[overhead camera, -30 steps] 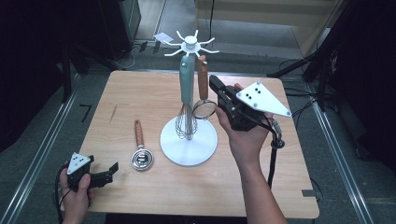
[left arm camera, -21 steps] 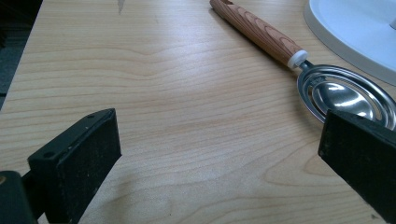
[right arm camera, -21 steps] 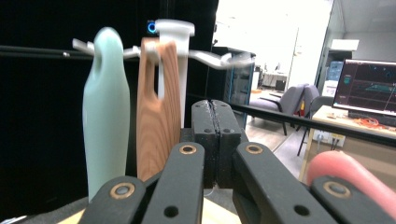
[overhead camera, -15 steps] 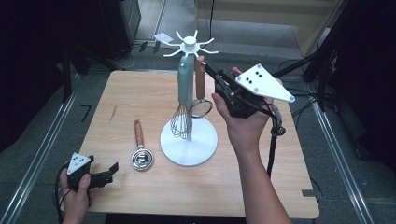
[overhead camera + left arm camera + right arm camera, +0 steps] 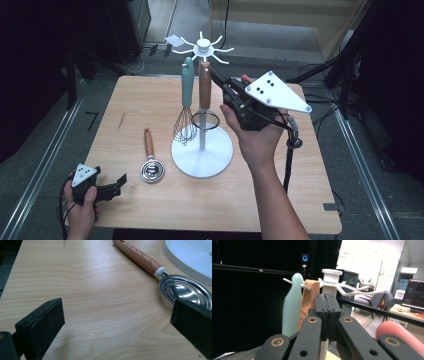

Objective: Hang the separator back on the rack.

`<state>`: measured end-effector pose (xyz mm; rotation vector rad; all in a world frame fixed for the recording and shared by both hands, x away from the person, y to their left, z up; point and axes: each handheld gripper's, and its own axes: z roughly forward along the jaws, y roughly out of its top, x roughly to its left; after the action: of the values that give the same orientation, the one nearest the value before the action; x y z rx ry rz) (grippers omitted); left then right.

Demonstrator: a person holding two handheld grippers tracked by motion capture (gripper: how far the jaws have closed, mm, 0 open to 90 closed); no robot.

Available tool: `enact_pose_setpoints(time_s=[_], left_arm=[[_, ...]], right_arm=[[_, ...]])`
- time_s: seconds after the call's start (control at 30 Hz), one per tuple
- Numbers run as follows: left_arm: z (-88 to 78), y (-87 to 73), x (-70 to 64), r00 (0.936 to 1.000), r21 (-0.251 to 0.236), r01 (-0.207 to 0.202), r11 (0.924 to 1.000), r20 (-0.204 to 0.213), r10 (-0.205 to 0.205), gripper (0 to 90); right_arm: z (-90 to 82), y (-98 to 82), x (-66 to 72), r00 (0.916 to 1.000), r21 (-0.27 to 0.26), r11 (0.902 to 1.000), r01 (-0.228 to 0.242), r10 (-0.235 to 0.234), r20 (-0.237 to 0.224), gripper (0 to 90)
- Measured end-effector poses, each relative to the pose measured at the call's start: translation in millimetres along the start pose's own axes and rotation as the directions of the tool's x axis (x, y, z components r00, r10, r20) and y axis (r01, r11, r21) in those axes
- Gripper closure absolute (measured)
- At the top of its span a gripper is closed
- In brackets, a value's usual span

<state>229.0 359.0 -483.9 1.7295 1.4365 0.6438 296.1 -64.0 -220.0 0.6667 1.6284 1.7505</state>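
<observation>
The wood-handled ring utensil (image 5: 202,95) is hung upright on the white hook stand (image 5: 202,150), just left of the right gripper (image 5: 216,77), whose jaws are pressed together, empty

Utensils with wooden handles: two, one hanging on the rack (image 5: 205,90), one lying flat at the rack's 9 o'clock (image 5: 150,161).
Whisks: one, mint-green handle (image 5: 187,87), hanging at the hanging wooden handle's 9 o'clock.
Racks: one white stand (image 5: 202,150), with one hook crown on top.
Grippers: two, the left gripper (image 5: 120,181) at the table's 7 o'clock, the right gripper (image 5: 216,79) at the rack's 3 o'clock.
Tables: one (image 5: 280,195).
</observation>
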Motion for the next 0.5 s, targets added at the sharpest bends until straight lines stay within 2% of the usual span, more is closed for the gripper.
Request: enact_pose_setpoints(time_s=[0.3, 0.43, 0.5], left_arm=[[0.3, 0.2, -0.3, 1.0, 0.0, -0.003, 1.0, 0.002, 0.003, 0.0], [0.1, 0.4, 1.1, 0.9999, 0.0, 0.007, 1.0, 0.01, -0.007, 0.0], [0.1, 0.4, 1.4, 0.9999, -0.002, 0.01, 0.9999, 0.011, -0.01, 0.0]], right_arm=[[2.5, -0.6, 8.0, 0.9997, 0.006, 1.0, 0.006, -0.006, -0.024, 90.0], [-0.1, -6.1, 5.2, 0.9997, 0.03, 0.9994, 0.016, -0.016, -0.017, 90.0], [-4.0, -11.7, 1.2, 0.9998, 0.041, 0.999, 0.019, -0.019, -0.009, 87.3]])
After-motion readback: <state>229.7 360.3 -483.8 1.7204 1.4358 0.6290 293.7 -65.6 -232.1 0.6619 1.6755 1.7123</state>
